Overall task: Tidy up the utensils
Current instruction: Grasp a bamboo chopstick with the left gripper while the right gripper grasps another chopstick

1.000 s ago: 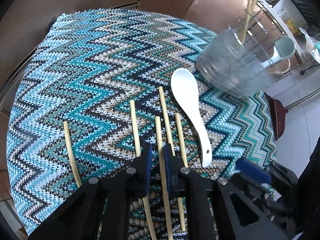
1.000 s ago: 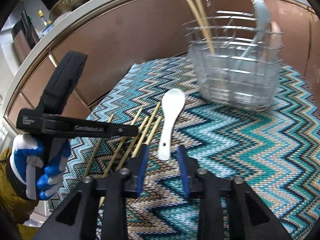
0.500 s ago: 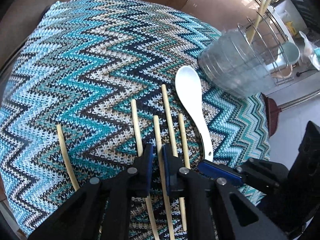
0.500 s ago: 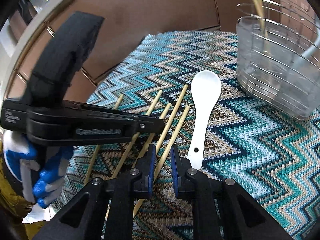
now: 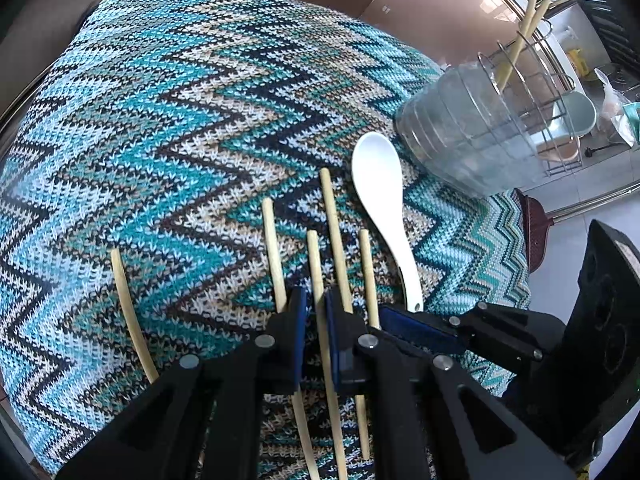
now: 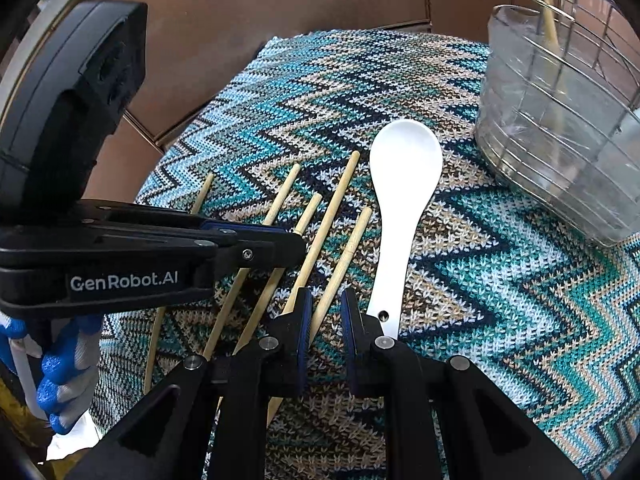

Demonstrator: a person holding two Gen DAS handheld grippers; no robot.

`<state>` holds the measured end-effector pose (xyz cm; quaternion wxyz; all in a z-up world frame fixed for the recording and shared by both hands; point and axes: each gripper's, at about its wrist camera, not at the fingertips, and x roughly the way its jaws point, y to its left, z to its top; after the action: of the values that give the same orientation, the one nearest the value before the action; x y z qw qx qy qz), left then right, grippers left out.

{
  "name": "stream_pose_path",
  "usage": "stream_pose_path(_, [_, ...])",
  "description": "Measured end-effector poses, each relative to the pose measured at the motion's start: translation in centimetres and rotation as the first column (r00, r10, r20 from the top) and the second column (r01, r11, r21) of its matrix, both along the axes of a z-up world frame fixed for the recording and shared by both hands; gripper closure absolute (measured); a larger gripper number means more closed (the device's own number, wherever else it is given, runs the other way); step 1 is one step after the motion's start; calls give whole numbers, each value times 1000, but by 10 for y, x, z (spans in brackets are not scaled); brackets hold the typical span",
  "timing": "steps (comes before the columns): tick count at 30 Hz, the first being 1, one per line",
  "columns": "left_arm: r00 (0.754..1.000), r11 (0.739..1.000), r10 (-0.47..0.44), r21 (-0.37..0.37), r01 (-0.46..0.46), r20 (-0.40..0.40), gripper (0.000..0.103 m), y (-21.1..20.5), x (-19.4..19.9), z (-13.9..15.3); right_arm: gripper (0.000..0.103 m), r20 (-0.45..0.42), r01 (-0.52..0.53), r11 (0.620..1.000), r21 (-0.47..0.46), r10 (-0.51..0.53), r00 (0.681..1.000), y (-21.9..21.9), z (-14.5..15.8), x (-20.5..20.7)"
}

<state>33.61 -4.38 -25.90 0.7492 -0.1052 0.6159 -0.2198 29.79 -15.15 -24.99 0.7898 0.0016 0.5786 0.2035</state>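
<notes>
Several bamboo chopsticks and a white ceramic spoon (image 5: 380, 184) lie side by side on a zigzag knit cloth (image 5: 180, 120). My left gripper (image 5: 316, 312) is shut on the middle chopstick (image 5: 314, 256), which runs straight between its blue pads. My right gripper (image 6: 326, 304) is shut on the chopstick (image 6: 352, 240) closest to the spoon (image 6: 404, 184); that stick crosses slantwise between the pads. Both chopsticks rest on the cloth. The two grippers sit close together, with the right gripper (image 5: 384, 314) just right of the left one.
A wire utensil holder with a clear liner (image 5: 472, 140) stands beyond the spoon and holds two upright chopsticks (image 5: 520, 32). Loose chopsticks (image 5: 128, 312) lie to the left. A blue-gloved hand (image 6: 60, 380) grips the left tool. The cloth's edge drops off at the right.
My right gripper came in lower and leftward from above the spoon handle, and its jaws narrowed around the chopstick beside the spoon. The left gripper stayed on its chopstick.
</notes>
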Motion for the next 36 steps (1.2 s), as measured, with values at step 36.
stream_pose_path(36, [973,988,115,82,-133,199,98,-18,-56,59,95,141,92,960,264,-133,981,-61,58,-97])
